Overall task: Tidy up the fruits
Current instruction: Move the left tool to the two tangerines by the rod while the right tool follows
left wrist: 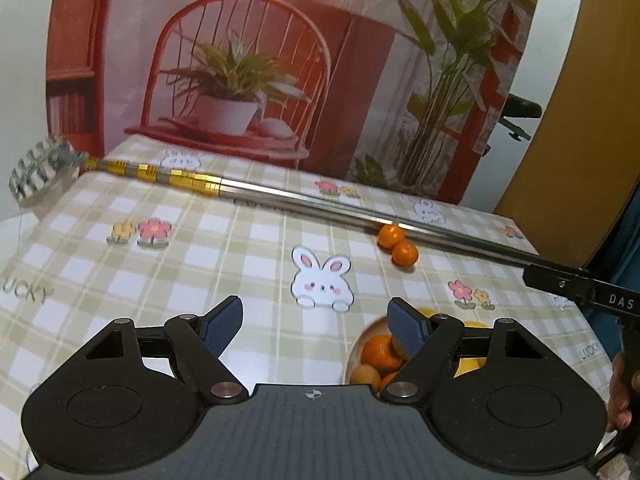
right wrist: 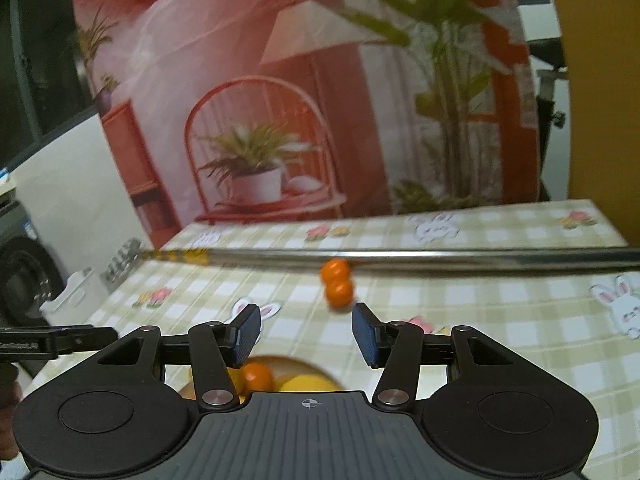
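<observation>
The left gripper (left wrist: 316, 322) is seen nearest in the left wrist view, its blue-padded fingers (left wrist: 222, 326) spread wide with nothing between them; it is held above the checked tablecloth (left wrist: 200, 264), and its right finger overlaps the rim of a pale bowl (left wrist: 354, 354) at the near edge; several oranges (left wrist: 378, 350) and something yellow, partly hidden, are seen inside the bowl. The right gripper (right wrist: 306, 330) is likewise held wide apart and empty in the right wrist view; the same bowl (right wrist: 316, 368) is glimpsed below and between its fingers, with an orange (right wrist: 256, 376) and a yellow fruit (right wrist: 308, 384) in it, though this view is blurred. A printed rabbit (left wrist: 322, 284) is found on the cloth just beyond the left gripper; further out, two small oranges (left wrist: 398, 246) lie loose on the cloth, touching one another, and the farther one rests against a long metal pole (left wrist: 320, 200); the pole is laid slantwise across the far part of the table, with gold bands (left wrist: 160, 172) toward its left end and a black handle (left wrist: 580, 286) at the right, where part of a hand (left wrist: 622, 392) is visible. A backdrop (left wrist: 280, 60) picturing a red chair, potted plants and a lamp is set behind the table.
</observation>
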Demonstrator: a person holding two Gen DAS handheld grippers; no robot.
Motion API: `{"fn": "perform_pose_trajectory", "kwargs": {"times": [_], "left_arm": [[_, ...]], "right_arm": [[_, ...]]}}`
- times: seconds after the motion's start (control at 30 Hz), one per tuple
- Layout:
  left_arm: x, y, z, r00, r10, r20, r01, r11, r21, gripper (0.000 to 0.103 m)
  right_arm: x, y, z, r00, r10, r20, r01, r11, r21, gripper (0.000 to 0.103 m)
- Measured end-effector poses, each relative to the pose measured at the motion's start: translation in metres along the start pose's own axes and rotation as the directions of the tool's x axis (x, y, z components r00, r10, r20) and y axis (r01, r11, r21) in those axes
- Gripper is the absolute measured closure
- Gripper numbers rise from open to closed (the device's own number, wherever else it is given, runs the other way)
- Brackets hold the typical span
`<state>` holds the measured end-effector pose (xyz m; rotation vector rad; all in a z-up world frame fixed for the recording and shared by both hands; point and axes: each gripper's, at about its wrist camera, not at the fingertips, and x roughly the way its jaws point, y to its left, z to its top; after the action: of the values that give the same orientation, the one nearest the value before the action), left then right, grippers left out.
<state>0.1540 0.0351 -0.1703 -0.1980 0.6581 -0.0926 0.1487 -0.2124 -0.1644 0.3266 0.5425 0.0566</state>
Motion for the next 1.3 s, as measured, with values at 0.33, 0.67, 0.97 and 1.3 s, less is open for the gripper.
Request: {"fn": "perform_pose_trajectory", "kwargs": {"times": [0.33,0.67,0.97,1.3], "left_arm": [[0.005,0.000,0.040,0.999,-0.036,0.015,0.035,0.999,0.039,0.022],[0.051,-0.034,0.062,0.994,-0.090,-0.060,0.095,0.991,0.095,0.021],[0.114,-0.067,0.074,0.980,-0.139,-0.139,0.154,0.983,0.102,0.027],[0.207,-0.080,0.084,0.935,-0.168,-0.313,0.169,0.985,-0.027,0.049]], "right_arm": [[-0.002,-0.015,0.018,0.998,-0.051,0.043,0.052,0.998,-0.022,0.054],[0.008,-0.023,0.023,0.996,-0.080,0.048,0.082,0.995,-0.055,0.052],[0.022,-0.049,0.022,0.993,-0.109,0.046,0.110,0.994,-0.024,0.052],[0.039,-0.081,0.023,0.991,-0.130,0.042,0.129,0.991,0.023,0.052]]}}
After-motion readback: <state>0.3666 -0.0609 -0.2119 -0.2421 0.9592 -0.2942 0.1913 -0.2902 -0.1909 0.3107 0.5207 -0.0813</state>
